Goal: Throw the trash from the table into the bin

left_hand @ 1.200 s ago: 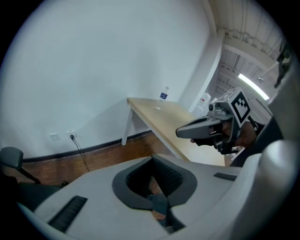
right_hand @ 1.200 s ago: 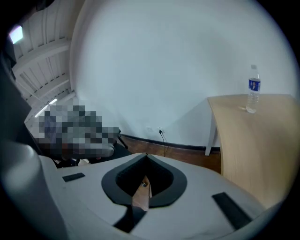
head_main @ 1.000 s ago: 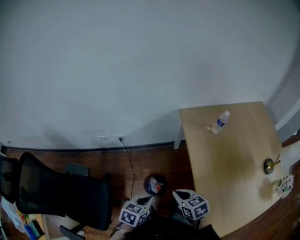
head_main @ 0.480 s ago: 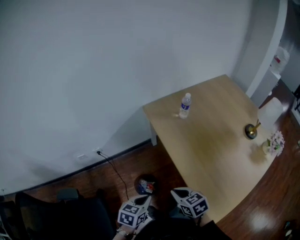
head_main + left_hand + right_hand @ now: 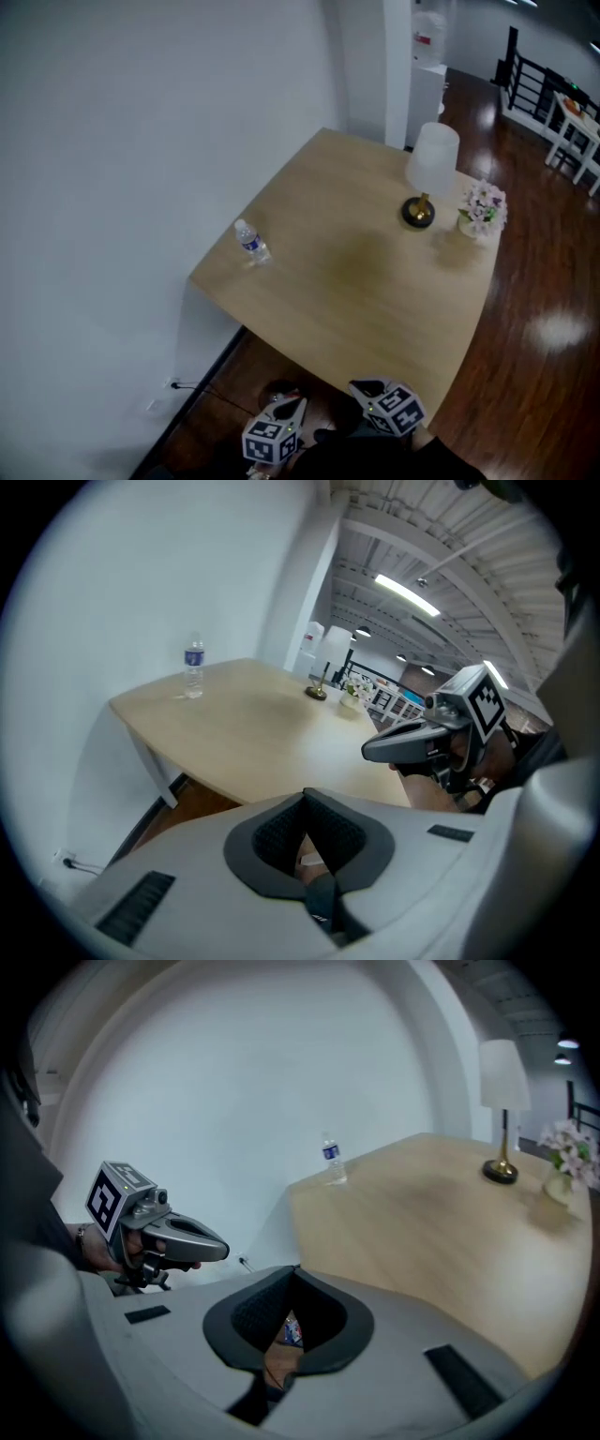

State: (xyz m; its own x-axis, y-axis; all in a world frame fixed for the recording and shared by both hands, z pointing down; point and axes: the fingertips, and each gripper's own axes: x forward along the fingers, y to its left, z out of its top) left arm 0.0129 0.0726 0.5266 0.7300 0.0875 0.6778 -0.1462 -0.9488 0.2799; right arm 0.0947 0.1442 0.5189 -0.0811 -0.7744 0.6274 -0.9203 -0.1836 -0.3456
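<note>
The wooden table [image 5: 366, 291] filled the middle of the head view, one corner reaching toward twelve o'clock beside a white wall [image 5: 141, 141]. A clear water bottle [image 5: 251, 242] with a blue label stood upright on the tabletop at about nine o'clock of its surface, close to the wall-side edge and well apart from both grippers. A table lamp [image 5: 427, 178] with a white shade and a brass foot stood toward one o'clock of the tabletop. Just beside it, at its three o'clock, sat a small pot of pale flowers [image 5: 483, 208].

Both grippers were at six o'clock of the head view, off the near edge of the table and above the dark wood floor [image 5: 553, 319]. The left gripper [image 5: 292, 405] had its jaws pressed together tip to tip, with nothing pinched between them. In its own view the left gripper [image 5: 305, 794] pointed across the table, the bottle [image 5: 193, 667] lay at eleven o'clock, and the other gripper [image 5: 412, 742] hung at three o'clock. The right gripper [image 5: 366, 386] was likewise closed and empty. Its own view showed the right gripper [image 5: 295, 1267] with tips meeting, the bottle [image 5: 332, 1161] at twelve o'clock and the lamp [image 5: 501, 1110] at two o'clock.

A dark round bin [image 5: 279, 389] showed only in part on the floor under the table's near edge, just beyond the left gripper's tips.
</note>
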